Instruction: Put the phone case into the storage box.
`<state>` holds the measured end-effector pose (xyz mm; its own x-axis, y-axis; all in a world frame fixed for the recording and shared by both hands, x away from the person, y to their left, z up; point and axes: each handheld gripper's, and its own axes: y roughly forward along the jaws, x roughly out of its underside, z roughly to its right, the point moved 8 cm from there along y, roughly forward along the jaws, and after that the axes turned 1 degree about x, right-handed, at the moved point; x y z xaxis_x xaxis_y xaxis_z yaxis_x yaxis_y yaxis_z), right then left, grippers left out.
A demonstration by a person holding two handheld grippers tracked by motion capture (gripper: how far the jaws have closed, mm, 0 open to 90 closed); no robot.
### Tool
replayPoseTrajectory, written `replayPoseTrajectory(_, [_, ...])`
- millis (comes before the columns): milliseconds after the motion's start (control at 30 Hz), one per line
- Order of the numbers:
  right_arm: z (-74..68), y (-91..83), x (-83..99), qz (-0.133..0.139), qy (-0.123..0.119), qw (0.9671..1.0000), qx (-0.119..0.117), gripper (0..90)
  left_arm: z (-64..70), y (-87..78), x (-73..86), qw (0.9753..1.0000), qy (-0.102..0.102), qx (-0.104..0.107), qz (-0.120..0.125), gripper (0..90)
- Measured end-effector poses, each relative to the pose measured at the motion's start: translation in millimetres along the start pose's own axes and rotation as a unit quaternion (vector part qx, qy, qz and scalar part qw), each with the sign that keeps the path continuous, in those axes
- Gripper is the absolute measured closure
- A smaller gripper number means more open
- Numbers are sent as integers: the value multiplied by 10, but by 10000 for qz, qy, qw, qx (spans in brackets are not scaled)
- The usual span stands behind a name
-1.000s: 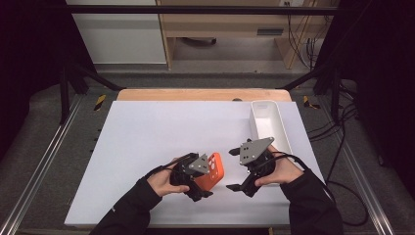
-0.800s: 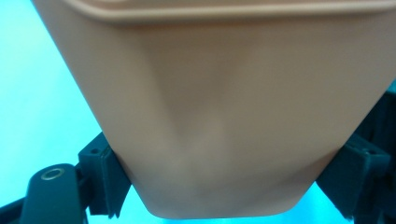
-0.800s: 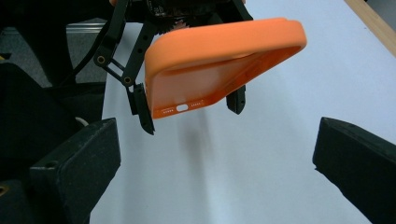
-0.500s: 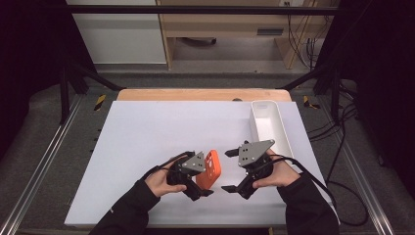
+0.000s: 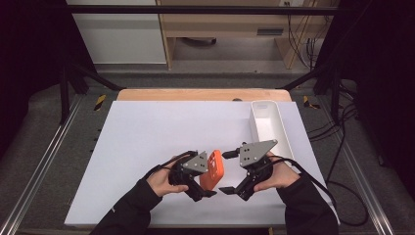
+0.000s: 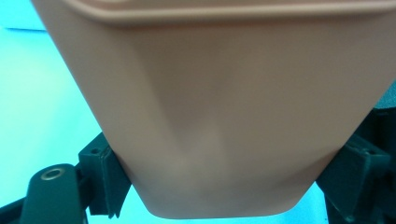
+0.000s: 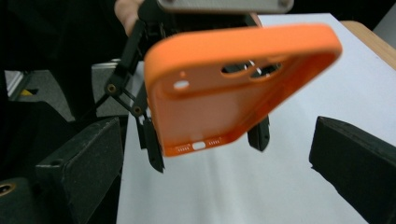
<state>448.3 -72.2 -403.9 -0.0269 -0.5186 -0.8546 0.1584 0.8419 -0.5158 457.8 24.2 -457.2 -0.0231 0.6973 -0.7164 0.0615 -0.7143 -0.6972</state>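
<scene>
Phone case (image 5: 214, 169) in left claw (image 5: 208, 182)

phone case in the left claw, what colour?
Orange. The phone case shows best in the right gripper view, held by the left claw.

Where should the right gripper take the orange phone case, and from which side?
Probably the free end with the port cutouts: the orange phone case is held off the table by the left gripper across its far end. The open right gripper faces that end, so come straight on, jaws across its width.

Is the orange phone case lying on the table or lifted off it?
Lifted: the left gripper holds the orange phone case clear of the table.
</scene>
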Motion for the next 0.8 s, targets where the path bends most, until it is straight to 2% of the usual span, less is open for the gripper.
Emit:
replayPoseTrajectory(400, [-12, 6, -3, 48, -72, 10000, -37, 42, 63, 26, -97, 9998, 140, 107, 33, 156])
replayPoseTrajectory(800, [-32, 32, 11, 67, -155, 9997, -156, 66, 105, 81, -94, 9996, 221, 195, -19, 156])
